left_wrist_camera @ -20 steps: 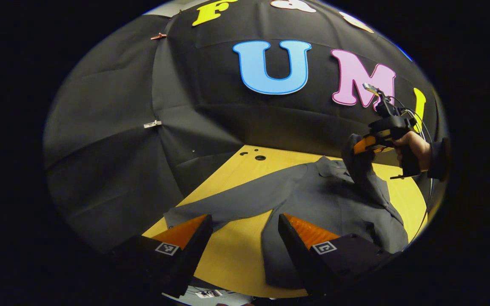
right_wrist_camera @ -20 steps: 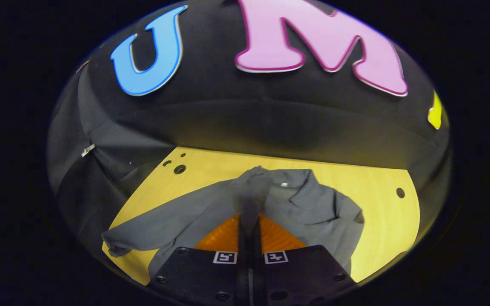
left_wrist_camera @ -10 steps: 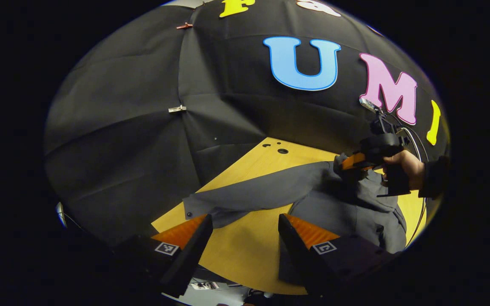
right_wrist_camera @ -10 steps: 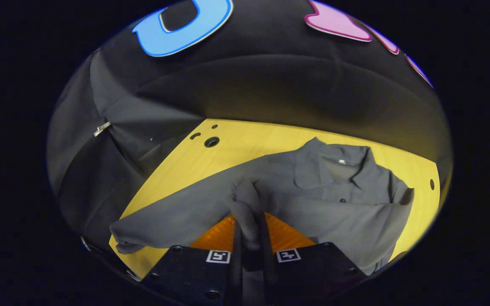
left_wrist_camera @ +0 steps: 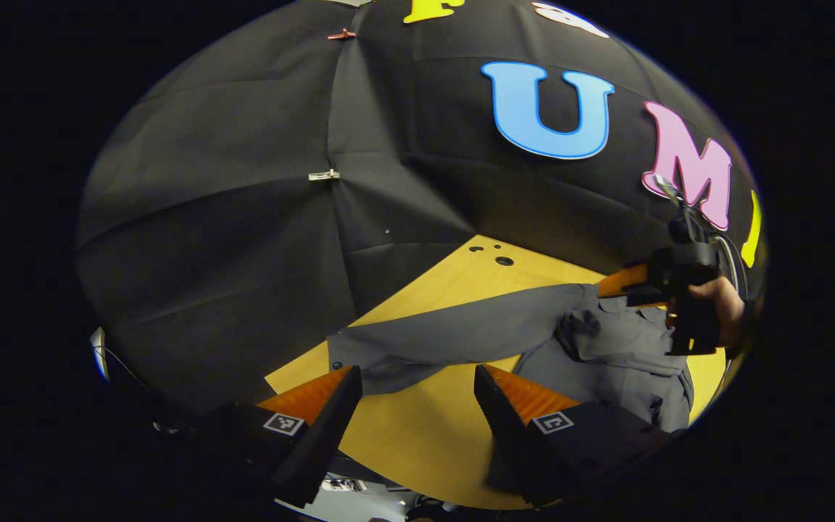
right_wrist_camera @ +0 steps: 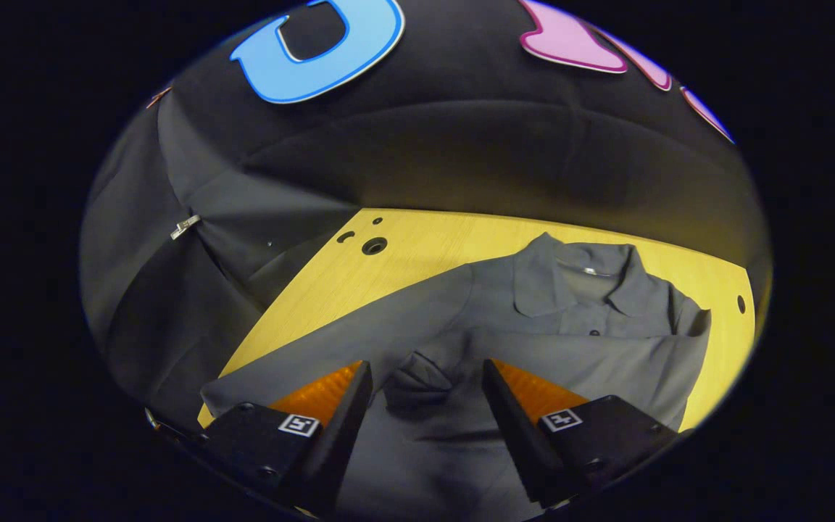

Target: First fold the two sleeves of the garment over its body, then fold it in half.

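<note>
Right gripper view: grey collared button-front shirt [right_wrist_camera: 555, 319] lies flat on the yellow wooden tabletop [right_wrist_camera: 417, 254], collar toward the black cloth booth wall [right_wrist_camera: 461, 167]. One long sleeve [right_wrist_camera: 606, 362] is folded across the shirt's body, its cuff end [right_wrist_camera: 417, 377] bunched just ahead of the right gripper [right_wrist_camera: 426, 380], whose fingers stand spread apart with nothing between them; cuff lies in the gap, untouched by either finger as far as can be seen. The other long sleeve [right_wrist_camera: 345, 333] stretches out straight toward the table's edge. Left gripper view: left gripper [left_wrist_camera: 417, 384] hangs over bare tabletop [left_wrist_camera: 417, 435], fingers wide apart, holding nothing, with the outstretched sleeve [left_wrist_camera: 454, 337] lying just beyond its tips. Farther off at the right edge, the right gripper [left_wrist_camera: 624, 281] sits above the shirt [left_wrist_camera: 613, 348], held by a hand [left_wrist_camera: 715, 301] in a dark sleeve. Small metal clip [left_wrist_camera: 324, 175] pins the wall cloth at a seam.
</note>
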### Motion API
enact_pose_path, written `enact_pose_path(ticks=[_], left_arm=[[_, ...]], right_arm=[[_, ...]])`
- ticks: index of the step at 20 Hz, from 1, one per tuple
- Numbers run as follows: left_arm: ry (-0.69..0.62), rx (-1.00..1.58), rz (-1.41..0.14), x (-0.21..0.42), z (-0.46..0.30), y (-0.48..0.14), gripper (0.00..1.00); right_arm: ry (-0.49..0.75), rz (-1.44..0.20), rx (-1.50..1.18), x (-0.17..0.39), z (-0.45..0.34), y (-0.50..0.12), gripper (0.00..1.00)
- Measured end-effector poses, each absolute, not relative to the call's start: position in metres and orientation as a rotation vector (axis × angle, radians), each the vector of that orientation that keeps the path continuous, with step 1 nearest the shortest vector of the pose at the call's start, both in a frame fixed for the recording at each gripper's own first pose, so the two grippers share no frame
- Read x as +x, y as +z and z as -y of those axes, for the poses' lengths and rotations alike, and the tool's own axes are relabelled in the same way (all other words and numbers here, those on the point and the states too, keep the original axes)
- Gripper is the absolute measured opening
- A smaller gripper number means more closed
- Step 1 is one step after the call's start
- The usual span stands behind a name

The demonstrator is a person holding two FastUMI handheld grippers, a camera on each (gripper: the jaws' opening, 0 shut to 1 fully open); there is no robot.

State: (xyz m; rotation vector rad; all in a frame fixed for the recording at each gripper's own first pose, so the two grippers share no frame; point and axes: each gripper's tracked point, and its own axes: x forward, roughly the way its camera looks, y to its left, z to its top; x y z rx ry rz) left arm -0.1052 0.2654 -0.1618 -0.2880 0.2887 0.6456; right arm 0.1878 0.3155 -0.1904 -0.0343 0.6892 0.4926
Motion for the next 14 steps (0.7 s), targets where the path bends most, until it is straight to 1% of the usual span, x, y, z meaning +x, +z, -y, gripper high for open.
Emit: enact_pose_path(ticks=[1,5,8,14], left_arm=[[0.665,-0.3,-0.285,-0.105,-0.276,-0.164,0.98],[0.741,-0.339,-0.284,-0.098,-0.321,-0.184,0.98],[0.777,-0.368,-0.305,-0.089,-0.352,-0.204,0.96],[0.794,-0.398,-0.364,-0.055,-0.393,-0.239,0.96]], right_arm=[[0.477,-0.681,-0.024,0.187,-0.307,-0.185,0.98],[0.423,-0.657,0.004,0.175,-0.265,-0.164,0.99],[0.371,-0.643,0.004,0.159,-0.223,-0.152,0.99],[0.235,-0.622,0.055,0.12,-0.136,-0.138,0.99]])
